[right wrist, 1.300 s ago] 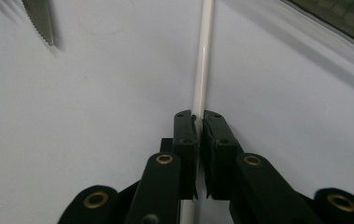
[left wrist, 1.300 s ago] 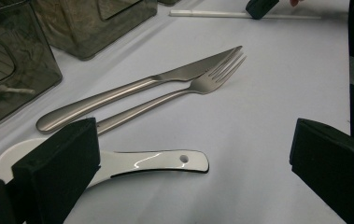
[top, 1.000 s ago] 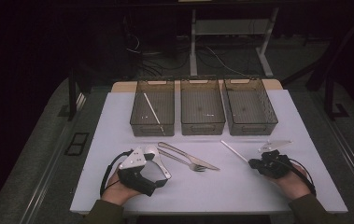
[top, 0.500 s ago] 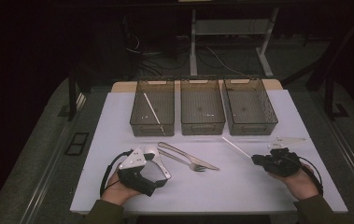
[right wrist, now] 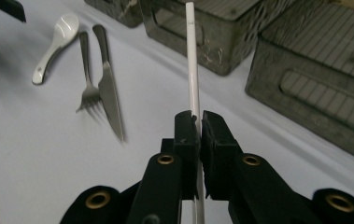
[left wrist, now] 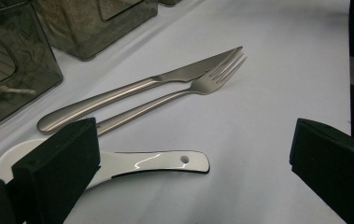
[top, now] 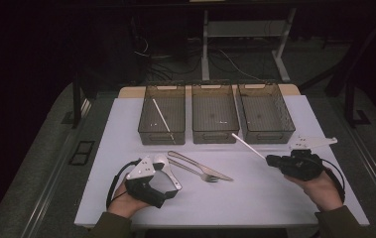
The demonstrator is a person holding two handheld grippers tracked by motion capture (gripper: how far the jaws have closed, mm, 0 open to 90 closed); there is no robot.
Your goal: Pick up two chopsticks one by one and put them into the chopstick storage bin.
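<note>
One white chopstick (right wrist: 192, 70) pinched tight in right hand-held gripper (right wrist: 198, 123); left (left wrist: 188, 177) wide open.

White chopstick (right wrist: 193, 70), black claw pads, silver knife (left wrist: 137, 86) & fork (left wrist: 174, 95), white spoon (right wrist: 55, 44), smoky-grey bins (top: 267, 133).

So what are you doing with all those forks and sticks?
A person is sorting tableware with a gripper in each hand. The right gripper is shut on a white chopstick, lifted and pointing toward the three mesh bins. One chopstick in the left bin already lies there. The left gripper is open beside the white spoon. The knife and fork lie on the table.
</note>
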